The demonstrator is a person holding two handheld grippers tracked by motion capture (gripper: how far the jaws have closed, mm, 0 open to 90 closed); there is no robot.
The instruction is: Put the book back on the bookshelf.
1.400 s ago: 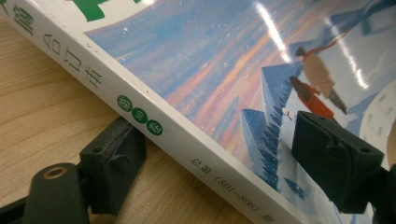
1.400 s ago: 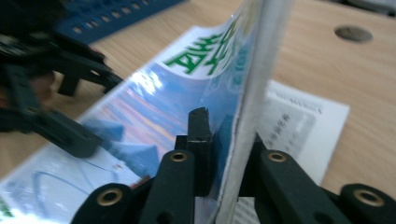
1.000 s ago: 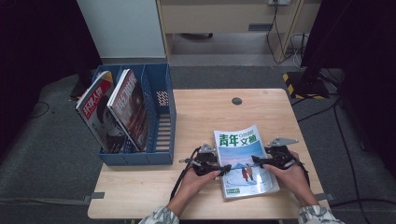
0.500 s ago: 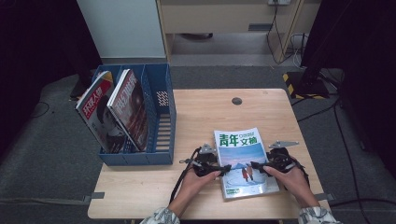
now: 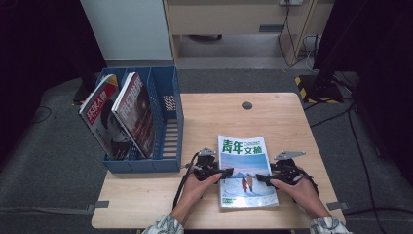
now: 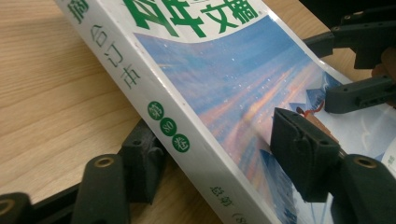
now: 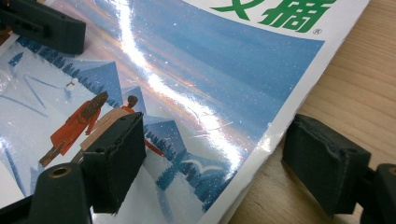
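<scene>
Two tools straddle one magazine (image 5: 246, 170) that lies face up near the front edge of the wooden counter (image 5: 214, 112), right of the middle, its green title toward the far side and a snowy scene with two walking figures on its cover. The left tool (image 5: 225, 172) comes at the spine side: in the left gripper view one jaw sits on the glossy cover (image 6: 243, 88) and the other rests low on the counter beside the thick white spine, so the book's edge stands between them. These jaws have just been closing, yet a gap shows at the lower one, so they are partly open around the edge and not pressing. The right tool (image 5: 259, 178) takes the opposite long edge: in the right gripper view one jaw lies on the cover by the two figures (image 7: 93, 121), the other stands on the bare wood just clear of the page edge, likewise narrowing of late but not clamped. A blue file rack (image 5: 168, 146) stands on the counter's left end, well apart from the magazine, with two other magazines (image 5: 122, 114) leaning in its left compartments.
</scene>
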